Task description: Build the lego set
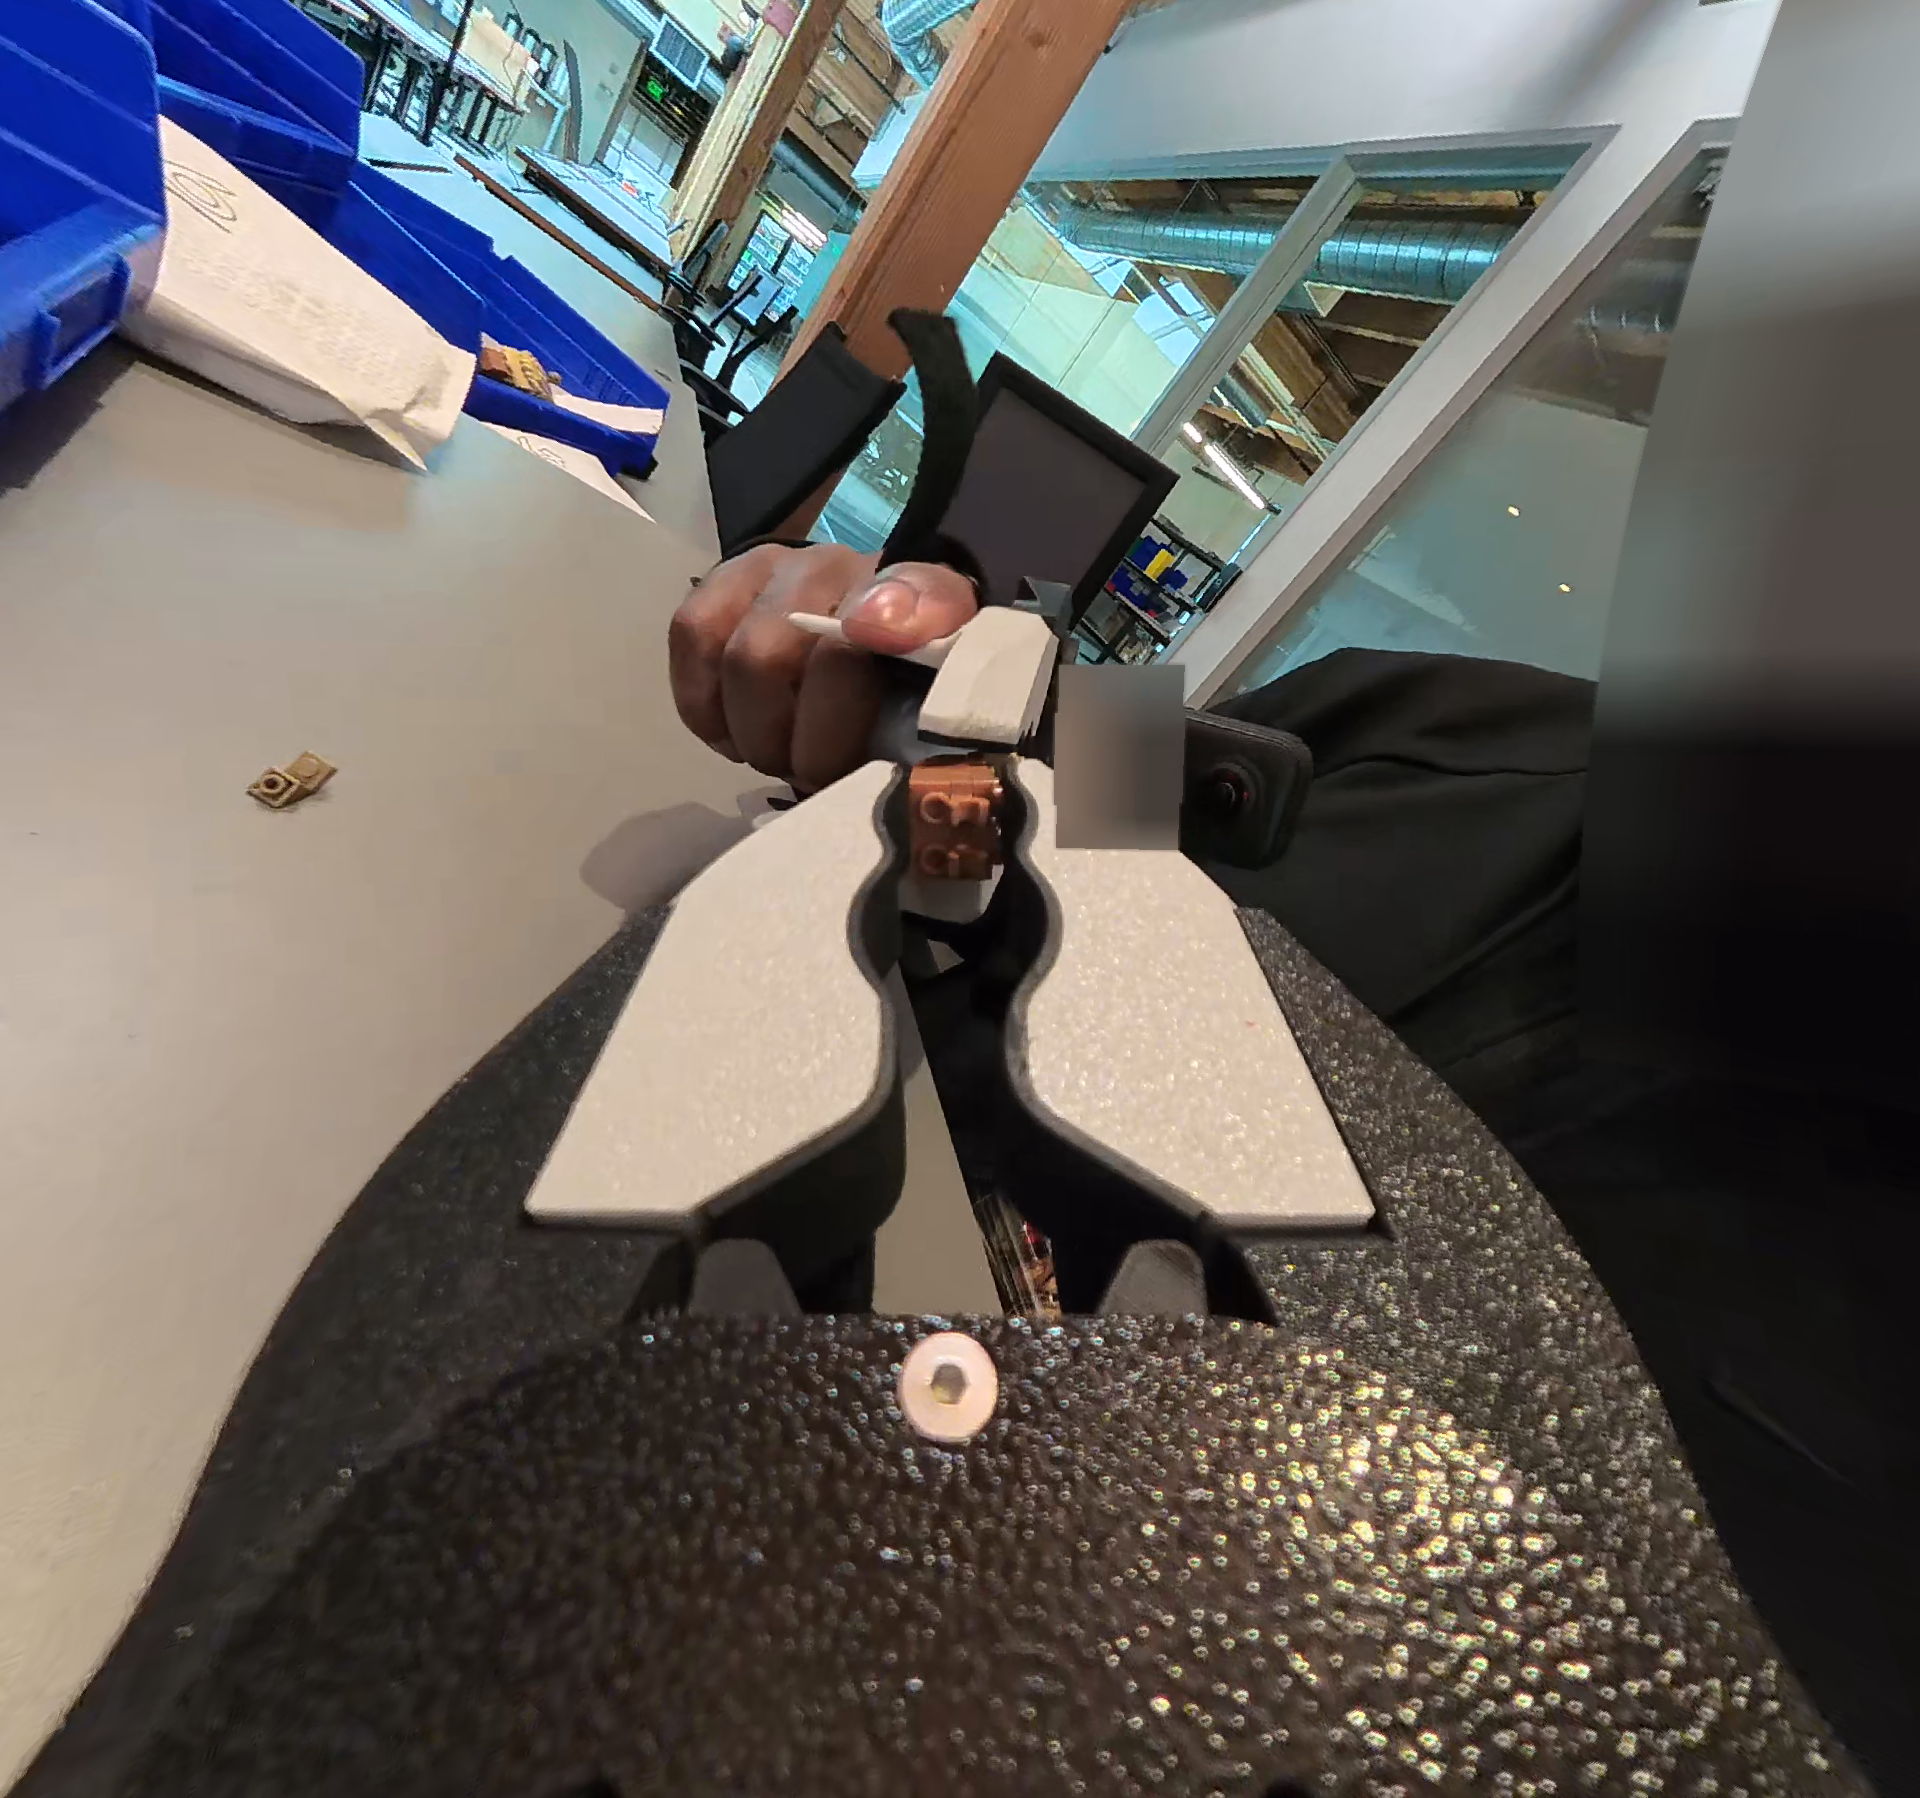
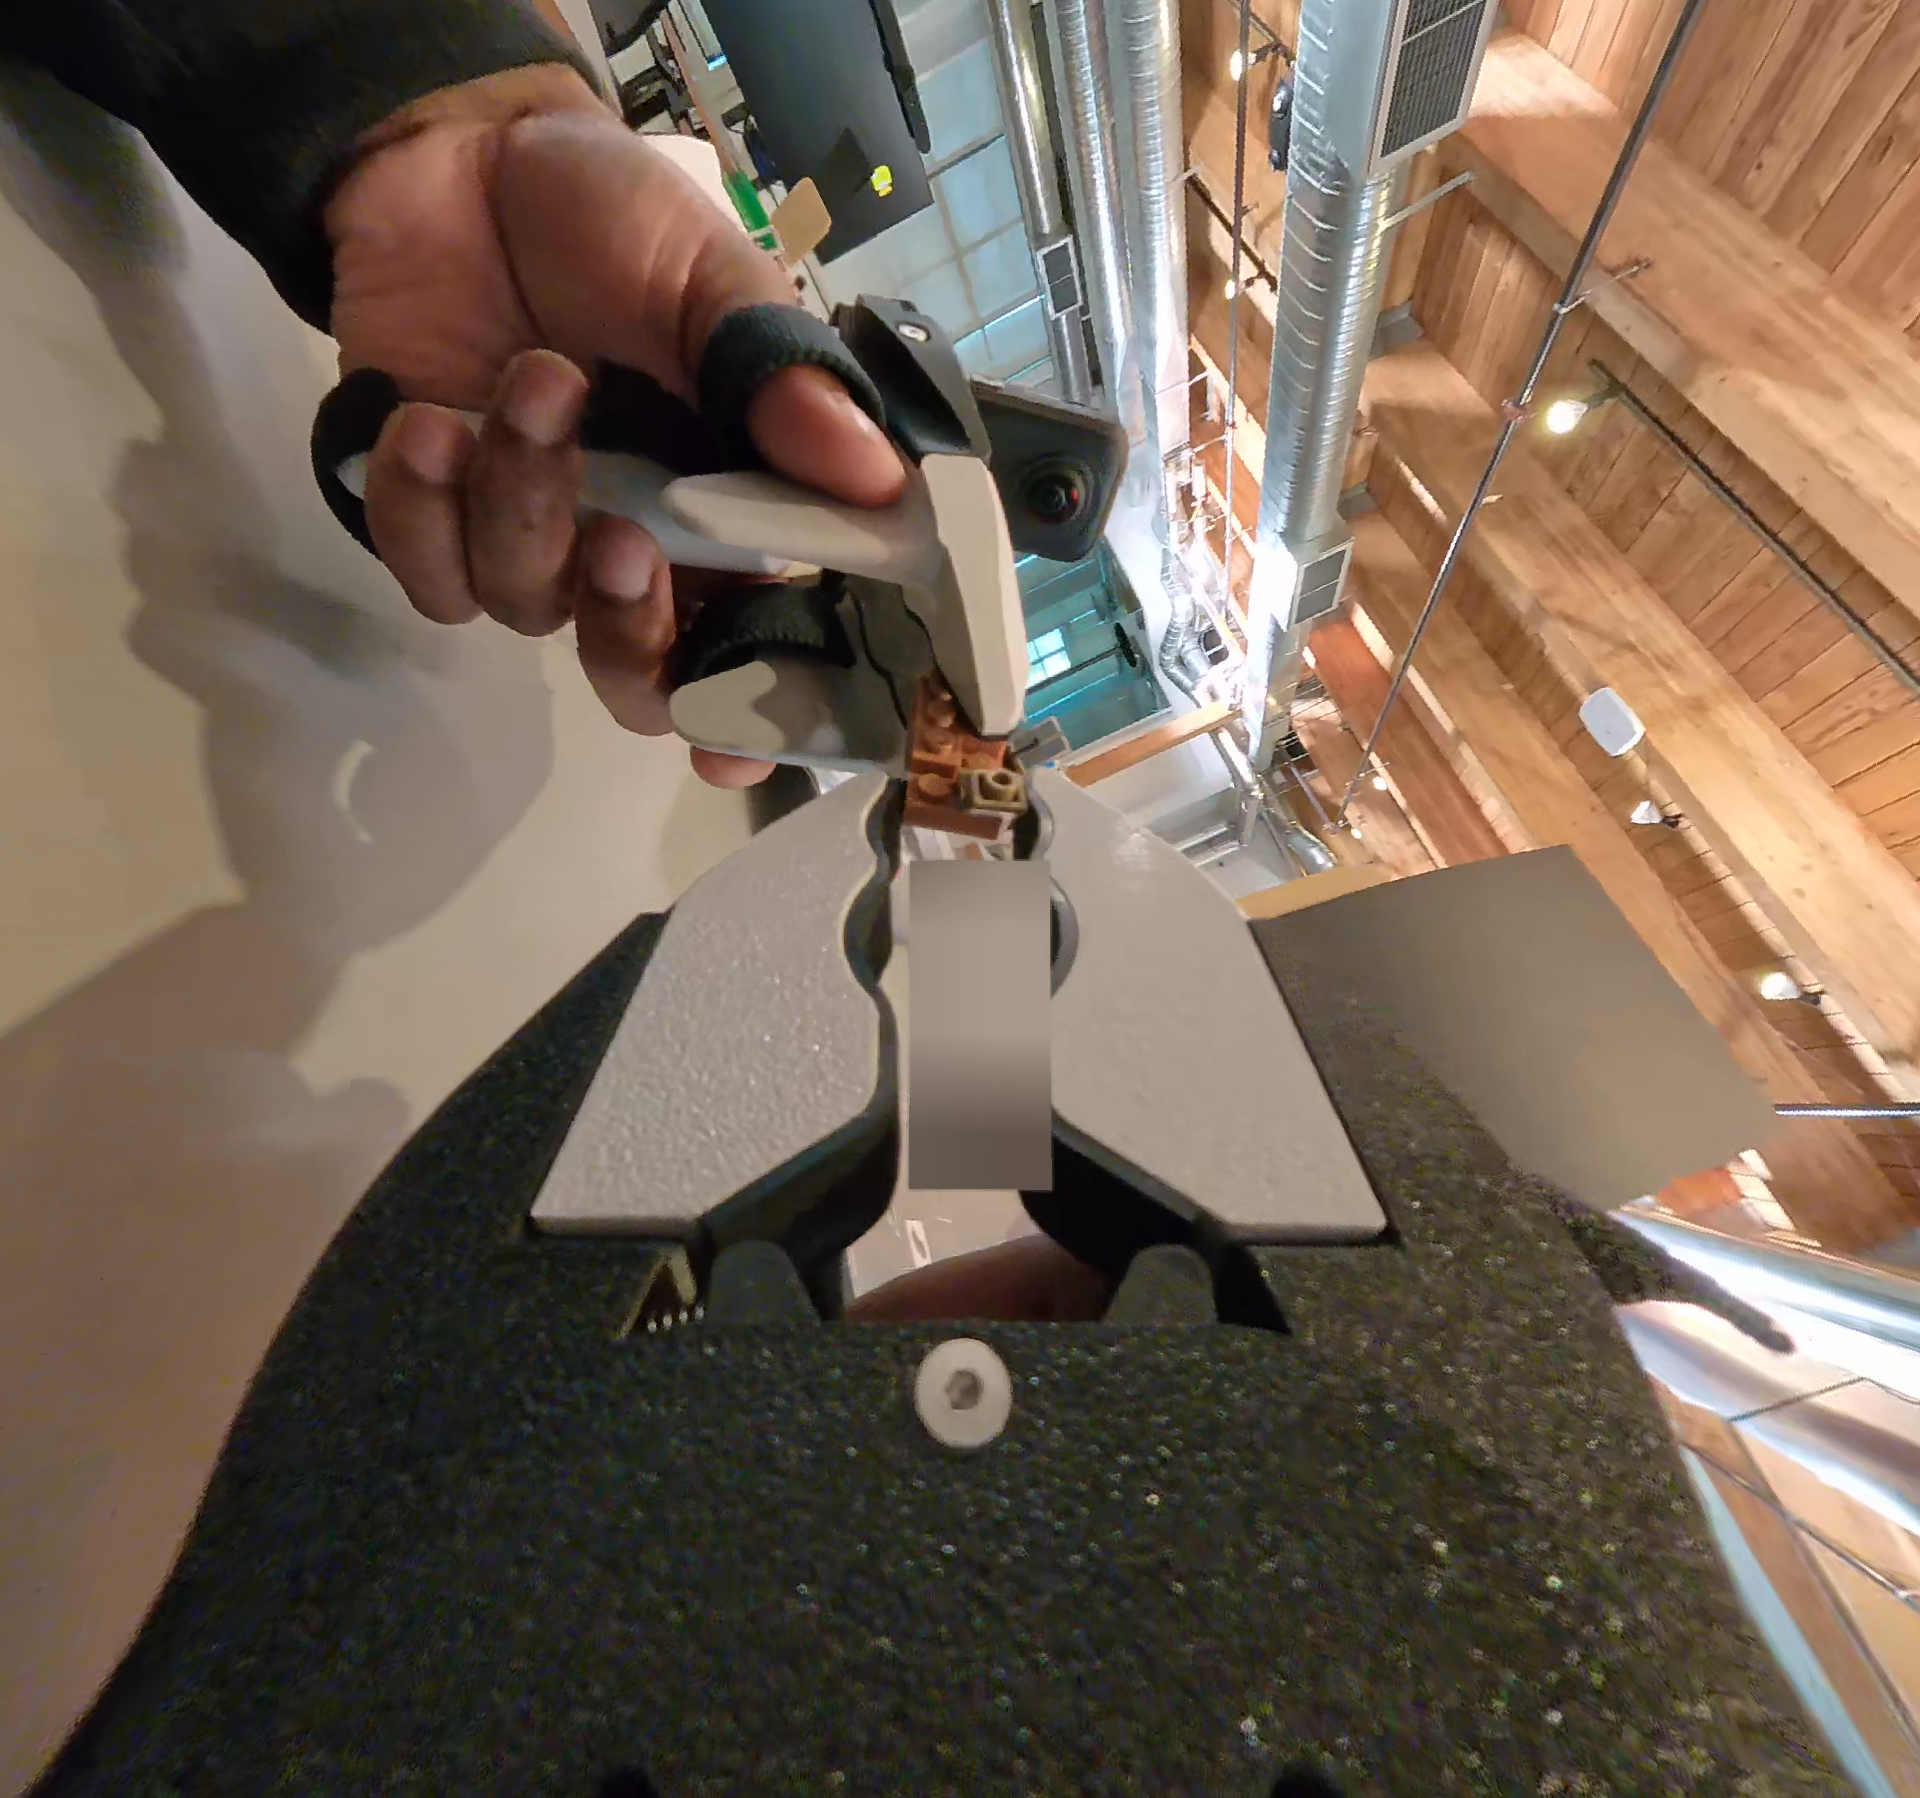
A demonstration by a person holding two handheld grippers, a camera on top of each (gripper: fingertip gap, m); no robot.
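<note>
Left gripper [image 1: 954, 829] clamped on brown brick cluster [image 1: 954, 829], frame centre. Right gripper [image 2: 966, 803] clamped on same cluster [image 2: 951, 772], centre, by tan piece [image 2: 995, 790]. Loose tan plates [image 1: 292, 779] on grey table [image 1: 312, 917], left.

Left tool [image 1: 954, 818] grips a brown brick block [image 1: 954, 829] above the grey table [image 1: 312, 917].

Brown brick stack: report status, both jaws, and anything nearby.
Left gripper shut on brown brick stack. Right gripper shut on the same stack, tan piece on it. Loose tan plate on the table, blue bins behind.
</note>
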